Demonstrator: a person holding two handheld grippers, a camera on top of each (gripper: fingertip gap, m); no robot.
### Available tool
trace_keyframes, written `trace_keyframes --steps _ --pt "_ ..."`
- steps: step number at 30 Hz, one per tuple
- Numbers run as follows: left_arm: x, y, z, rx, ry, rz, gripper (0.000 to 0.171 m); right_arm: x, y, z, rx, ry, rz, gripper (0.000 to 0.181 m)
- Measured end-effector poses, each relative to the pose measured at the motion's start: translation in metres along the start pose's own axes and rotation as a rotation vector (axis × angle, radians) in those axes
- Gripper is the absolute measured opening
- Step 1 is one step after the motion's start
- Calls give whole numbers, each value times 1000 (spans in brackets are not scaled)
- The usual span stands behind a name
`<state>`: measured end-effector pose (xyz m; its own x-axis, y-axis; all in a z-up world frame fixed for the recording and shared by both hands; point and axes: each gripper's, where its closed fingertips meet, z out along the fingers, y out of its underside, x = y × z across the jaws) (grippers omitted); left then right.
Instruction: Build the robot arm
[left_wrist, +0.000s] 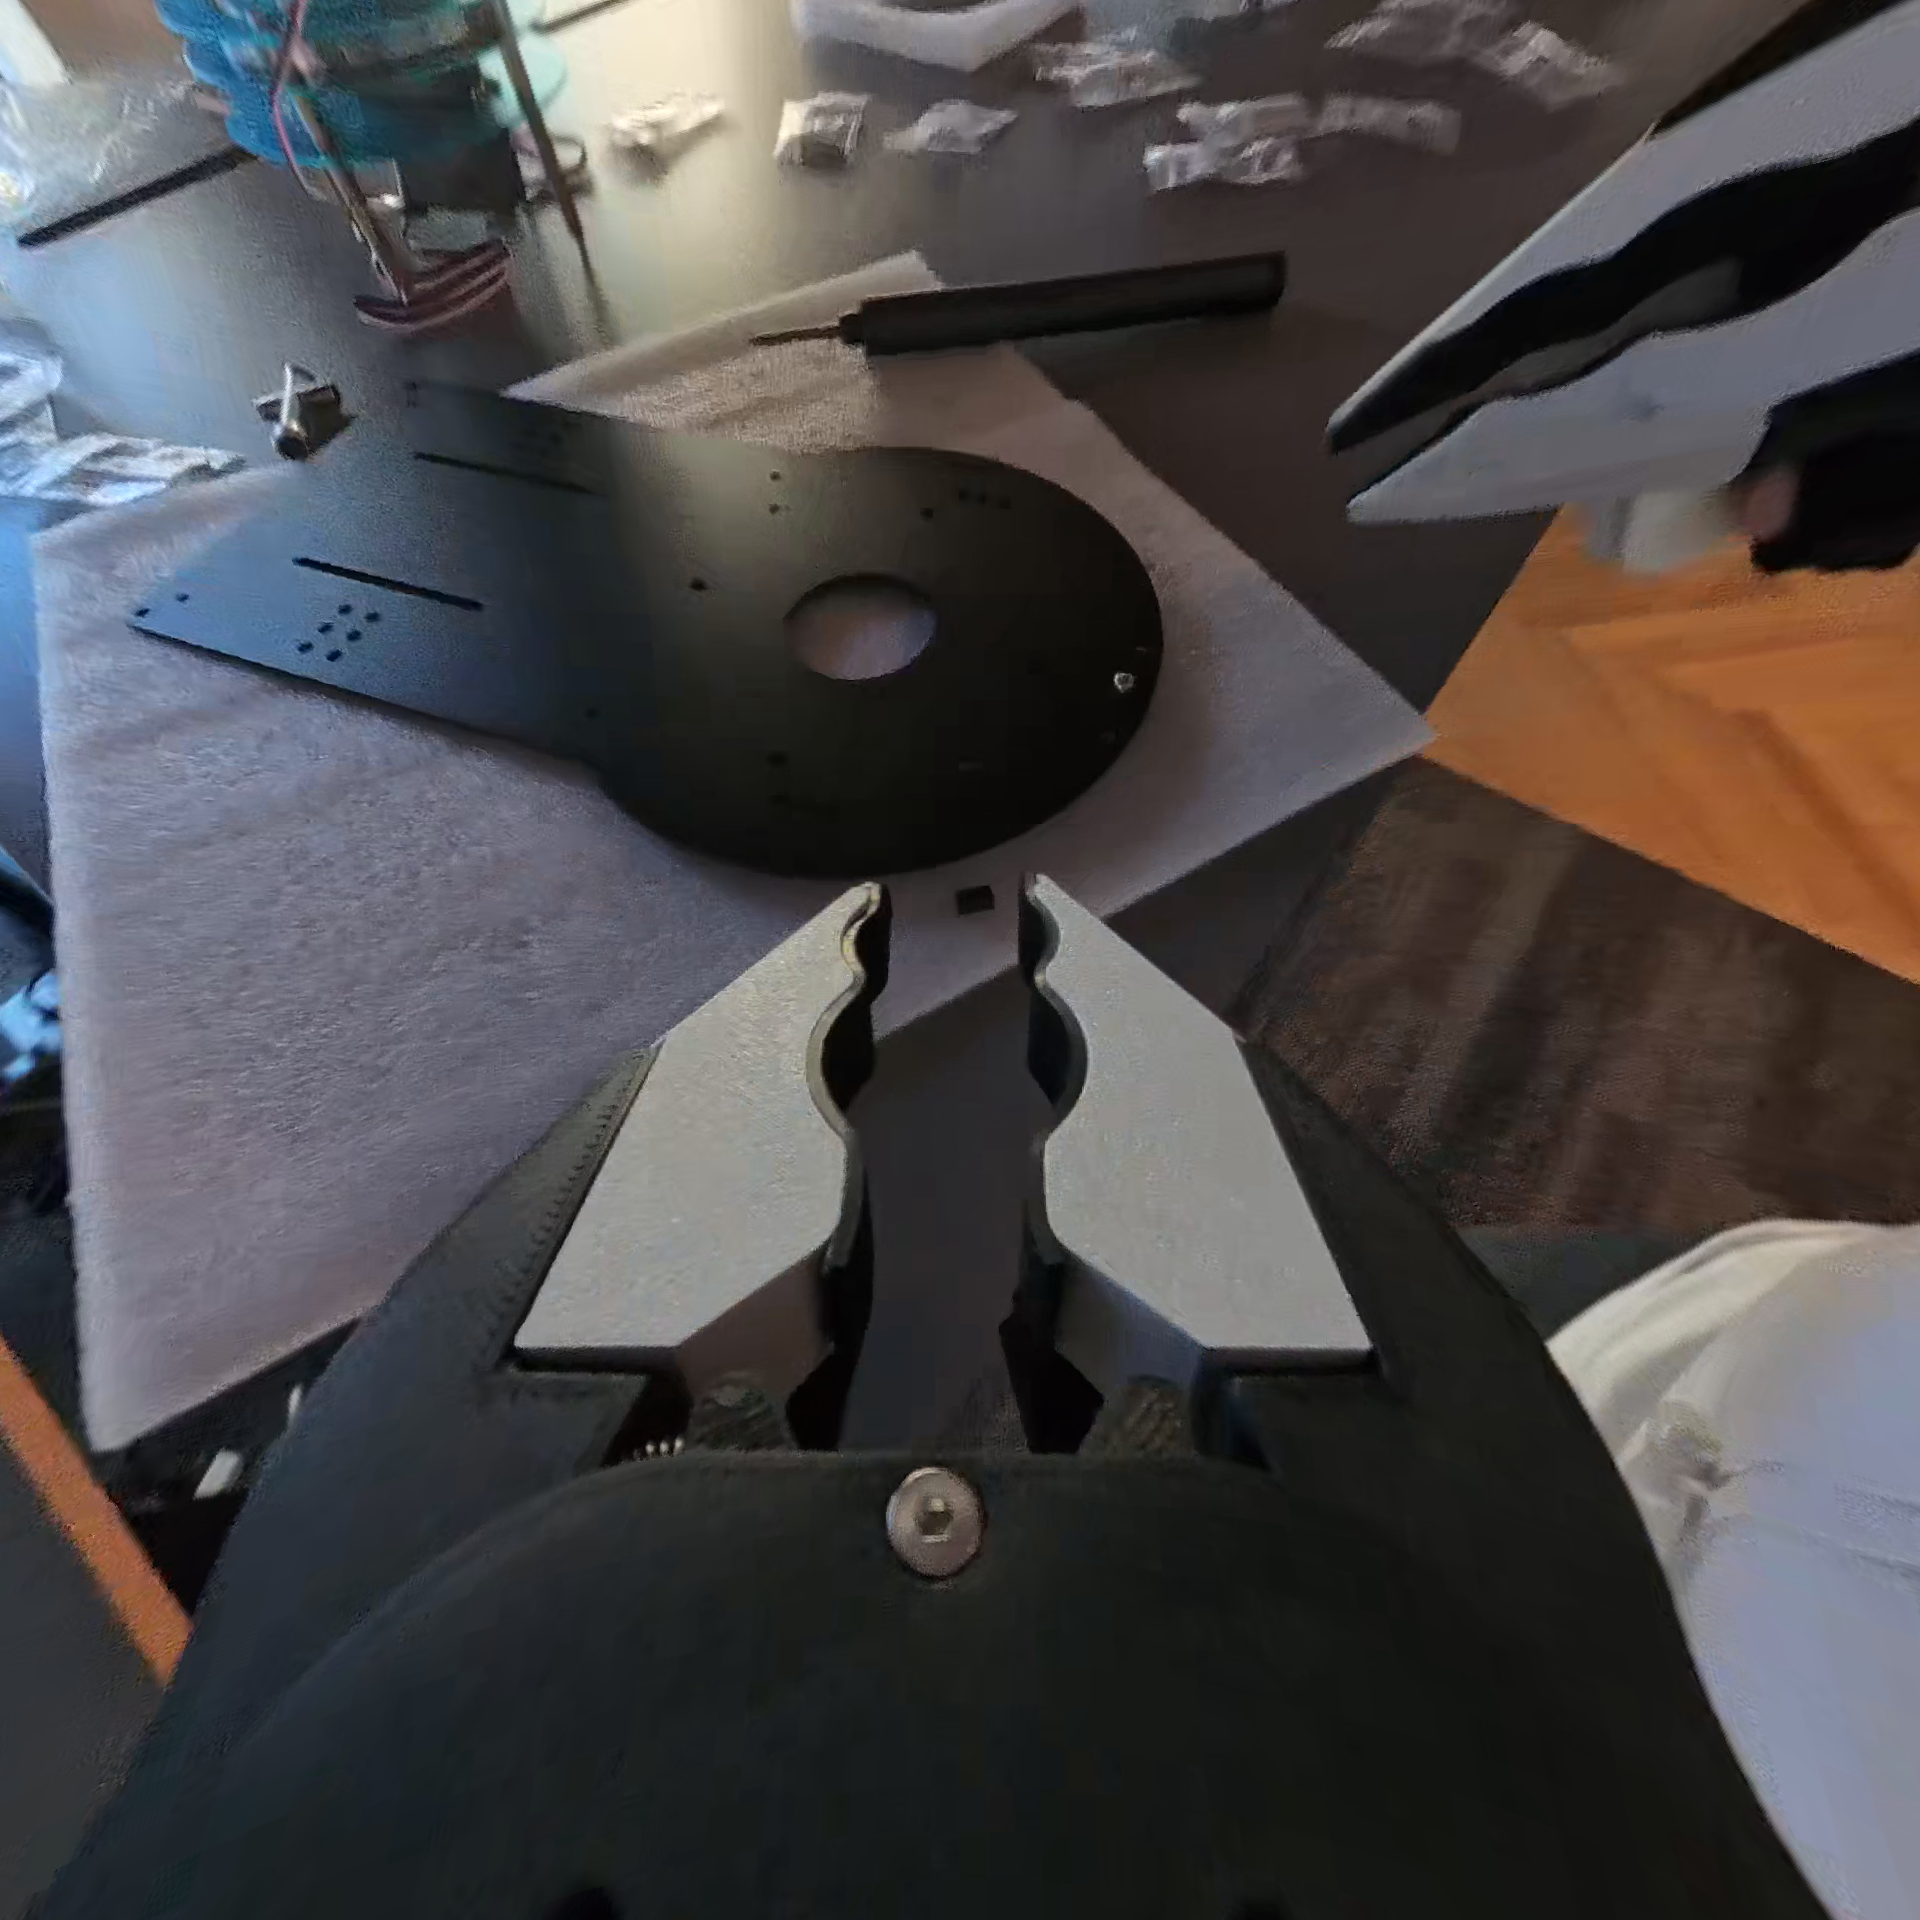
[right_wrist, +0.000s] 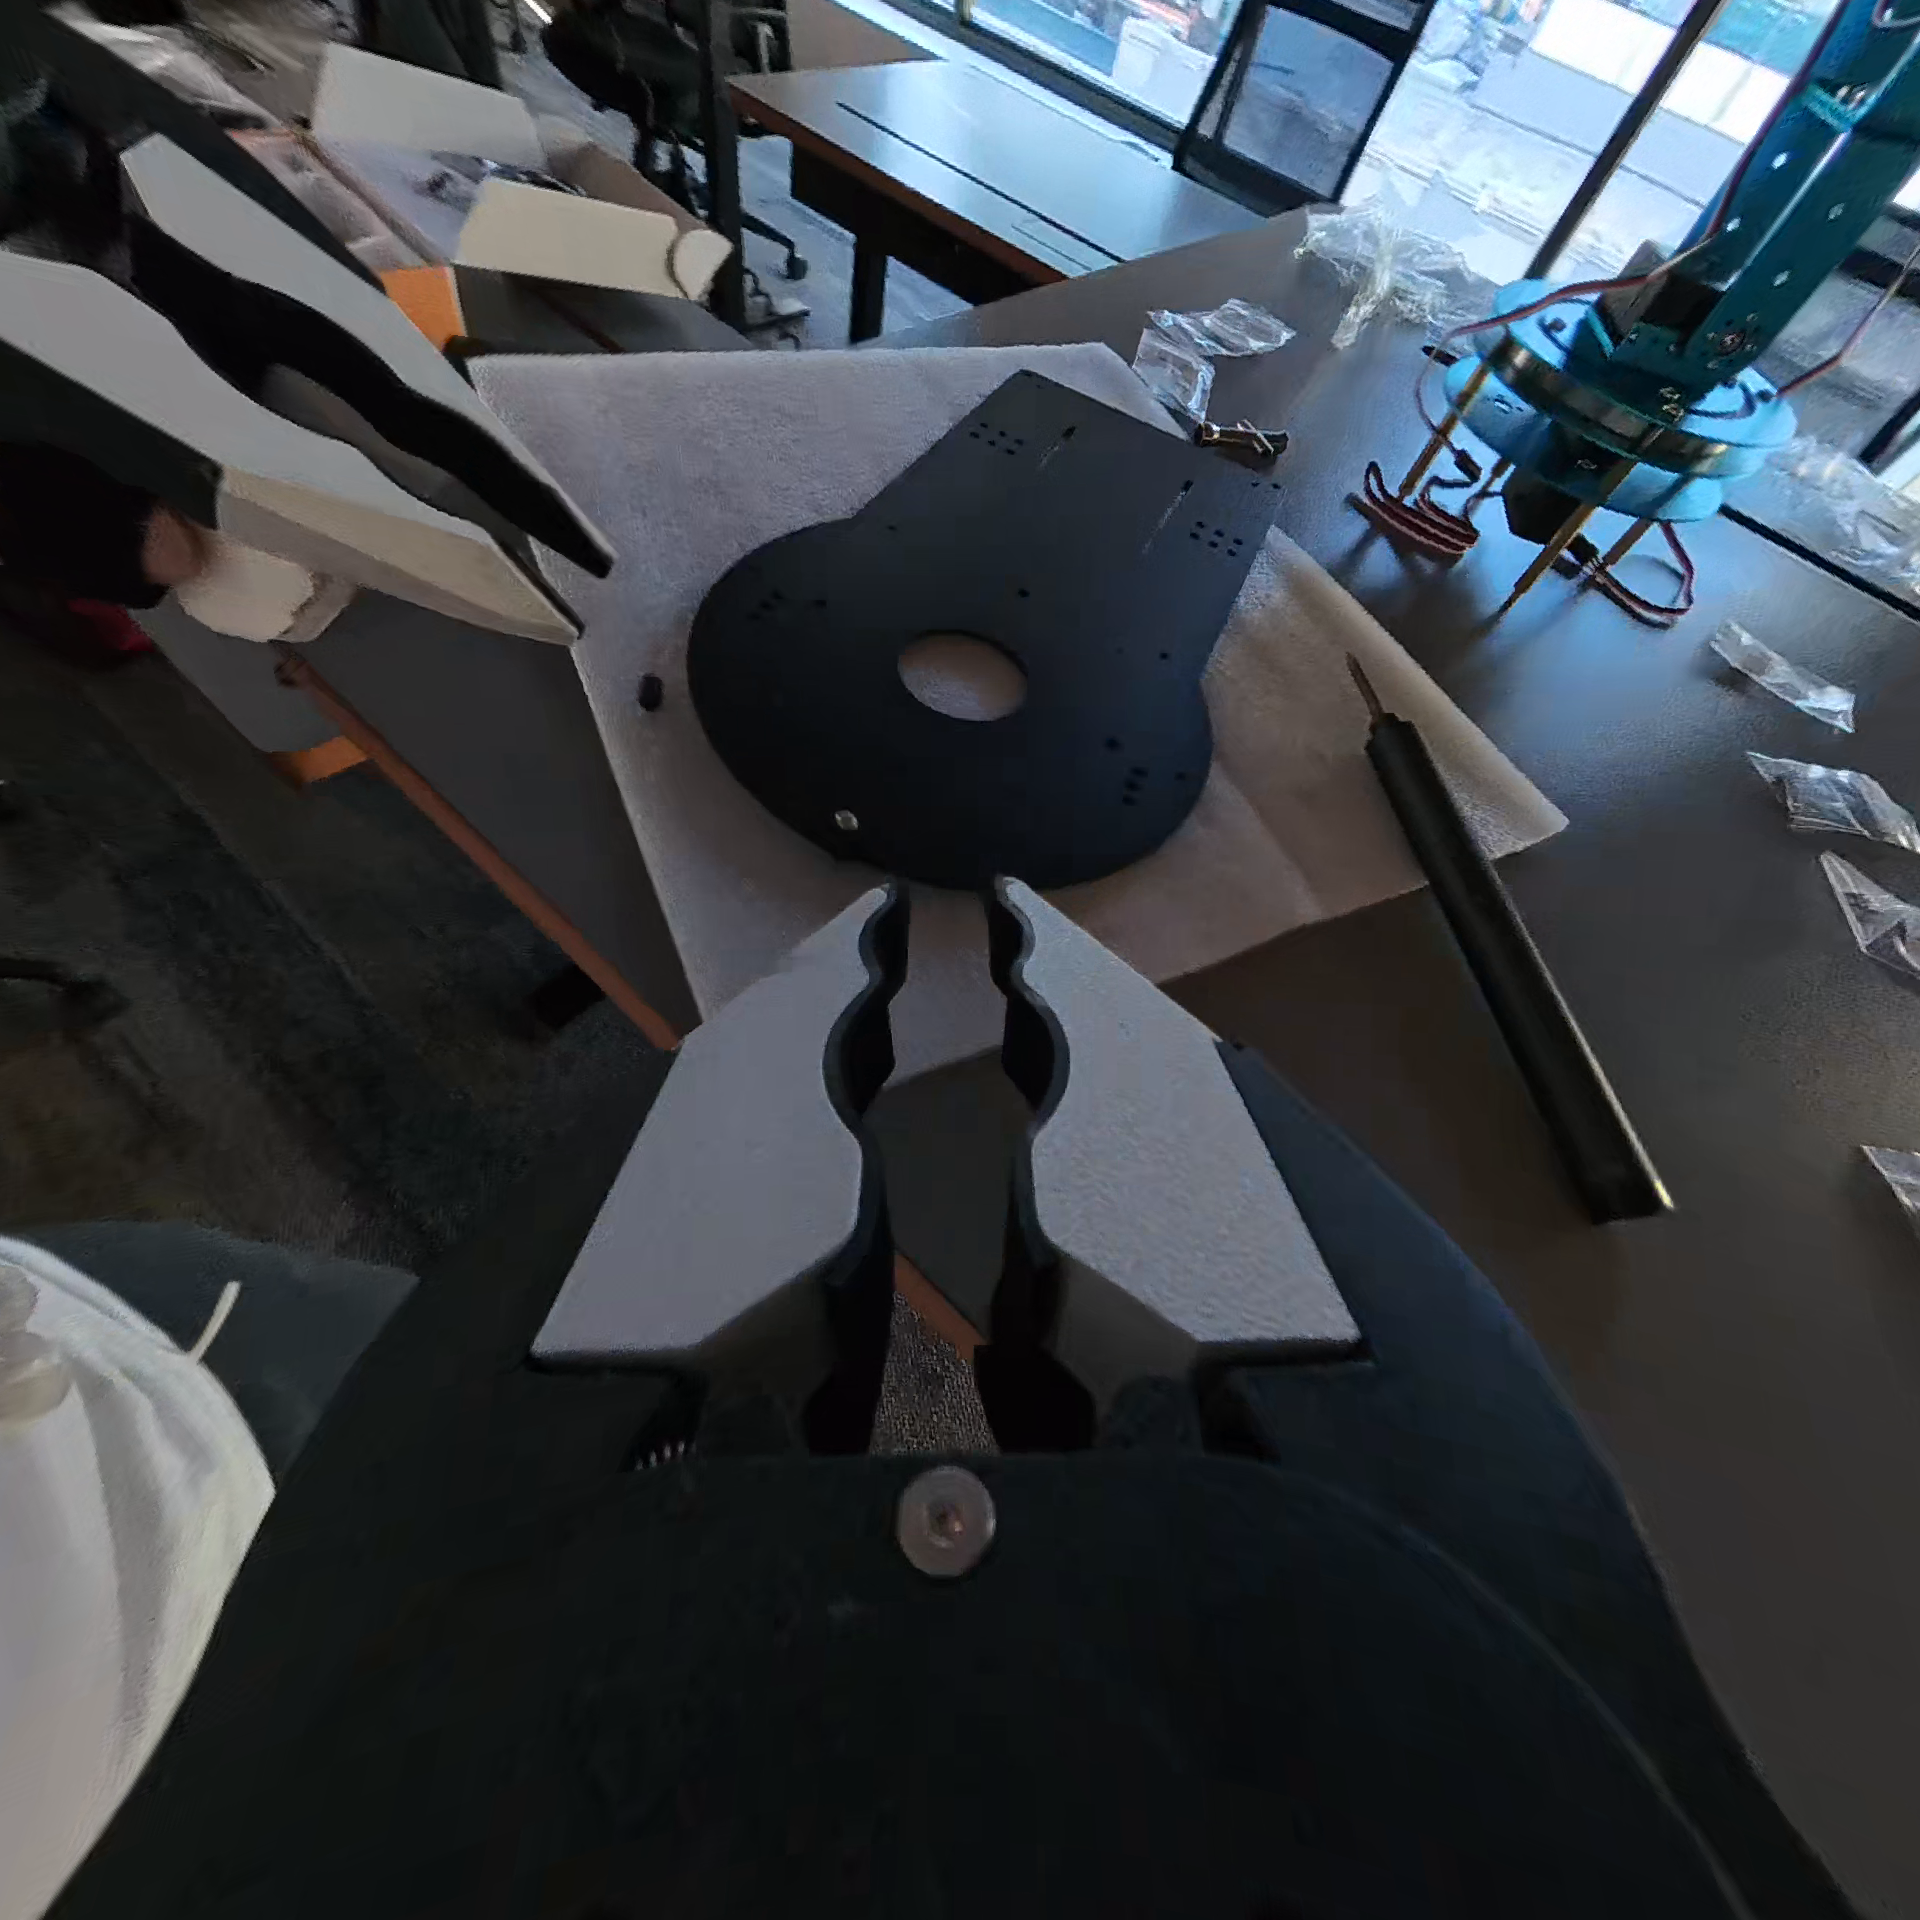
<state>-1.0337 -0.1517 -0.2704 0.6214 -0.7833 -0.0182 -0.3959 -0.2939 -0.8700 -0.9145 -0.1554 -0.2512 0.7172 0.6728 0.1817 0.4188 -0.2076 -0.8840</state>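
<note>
black plate (left_wrist: 665, 634) on white foam sheet (left_wrist: 312, 935), screwdriver (right_wrist: 1507, 966) beside, both claws, left claw (left_wrist: 951, 904), right claw (right_wrist: 948, 896), parted, empty

A: Support surface?
B: Dark grey table (right_wrist: 1714, 935), wood-trimmed edge.
A: Items directly on it?
B: White foam sheet (right_wrist: 665, 457) at centre. Black screwdriver (right_wrist: 1507, 956) at 3 o'clock of the sheet, tip over its edge. Blue machine on brass legs (right_wrist: 1621, 416) at 1 o'clock. Clear small-parts bags (right_wrist: 1834, 805) at 3 o'clock, more (left_wrist: 1226, 135) along the far side. Metal standoffs (left_wrist: 296, 410) beside the sheet's corner.
</note>
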Motion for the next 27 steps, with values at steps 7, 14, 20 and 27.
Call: trace_keyframes --steps 7,14,20,27 --pt "4 14 18 -87 -156 -137 20 26 21 -19 -14 -142 -43 13" --pt "3 13 25 -115 -212 -120 13 28 25 -17 -22 -191 -89 14" --pt "3 12 26 -161 -134 -116 6 16 26 -11 -33 -200 -153 14" --pt "-3 7 20 -120 219 -687 6 -8 15 2 7 -234 -172 14"
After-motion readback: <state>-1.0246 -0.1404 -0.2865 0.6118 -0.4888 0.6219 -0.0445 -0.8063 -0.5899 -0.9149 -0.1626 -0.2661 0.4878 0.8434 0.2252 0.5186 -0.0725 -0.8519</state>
